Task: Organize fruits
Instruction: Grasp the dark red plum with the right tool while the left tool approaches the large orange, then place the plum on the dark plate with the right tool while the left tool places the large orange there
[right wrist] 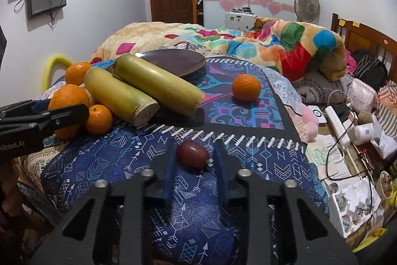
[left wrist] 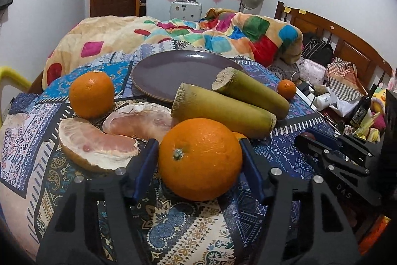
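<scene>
In the left wrist view my left gripper (left wrist: 199, 153) has its blue pads on both sides of a large orange (left wrist: 200, 158) that rests on the patterned cloth. Behind it lie two pomelo pieces (left wrist: 99, 145), another orange (left wrist: 91, 94), two green sugarcane sections (left wrist: 223, 111) and a purple plate (left wrist: 178, 73). A small orange (left wrist: 286, 89) sits at the far right. In the right wrist view my right gripper (right wrist: 194, 160) stands open around a dark purple fruit (right wrist: 192, 154) on the cloth, with a gap on the right side. A lone orange (right wrist: 246, 87) lies beyond it.
A colourful quilt (left wrist: 223, 34) is heaped behind the plate. To the right, off the cloth, lie cables, a power strip (right wrist: 338, 123), bags and bottles. A wooden headboard (left wrist: 347, 41) stands at the far right. My left gripper (right wrist: 57, 116) shows in the right wrist view.
</scene>
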A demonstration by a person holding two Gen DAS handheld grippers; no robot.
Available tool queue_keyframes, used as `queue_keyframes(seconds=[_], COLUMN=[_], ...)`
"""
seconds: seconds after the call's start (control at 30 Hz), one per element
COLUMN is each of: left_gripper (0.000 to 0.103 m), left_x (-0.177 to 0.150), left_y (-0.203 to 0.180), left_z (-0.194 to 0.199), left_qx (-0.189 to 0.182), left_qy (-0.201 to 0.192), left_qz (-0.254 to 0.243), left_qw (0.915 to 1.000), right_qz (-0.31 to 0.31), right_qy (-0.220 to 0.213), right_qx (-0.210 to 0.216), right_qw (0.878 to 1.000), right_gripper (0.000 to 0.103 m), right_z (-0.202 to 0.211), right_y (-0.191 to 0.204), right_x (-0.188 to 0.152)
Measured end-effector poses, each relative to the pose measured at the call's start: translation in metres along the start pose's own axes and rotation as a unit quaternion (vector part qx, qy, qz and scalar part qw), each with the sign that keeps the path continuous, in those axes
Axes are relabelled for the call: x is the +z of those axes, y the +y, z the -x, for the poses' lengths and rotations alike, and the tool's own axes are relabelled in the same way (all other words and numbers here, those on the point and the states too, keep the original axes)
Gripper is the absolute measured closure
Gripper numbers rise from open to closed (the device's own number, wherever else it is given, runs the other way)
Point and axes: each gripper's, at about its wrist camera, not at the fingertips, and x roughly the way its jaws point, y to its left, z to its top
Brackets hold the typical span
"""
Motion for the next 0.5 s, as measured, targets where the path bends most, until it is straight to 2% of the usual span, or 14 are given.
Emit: queue_keyframes(seconds=[0.1, 0.23, 0.5], left_gripper=[0.039, 0.039, 0.039], left_x=[0.001, 0.005, 0.03], left_y=[0.001, 0.002, 0.012], left_z=[0.001, 0.005, 0.036], left_qx=[-0.003, 0.012, 0.026], left_qy=[0.006, 0.003, -0.036], left_qz=[0.002, -0.006, -0.007], left_qw=[1.0, 0.9999, 0.999], right_qz=[-0.003, -0.002, -0.002], right_qy=[0.002, -0.006, -0.038], right_qx=[0.006, 0.005, 0.01], right_qw=[1.0, 1.0, 0.999], right_gripper=[0.081, 0.081, 0.081], right_z=[0.001, 0.006, 0.022], right_y=[-0.002, -0.003, -0.002], right_x=[0.003, 0.008, 0.03])
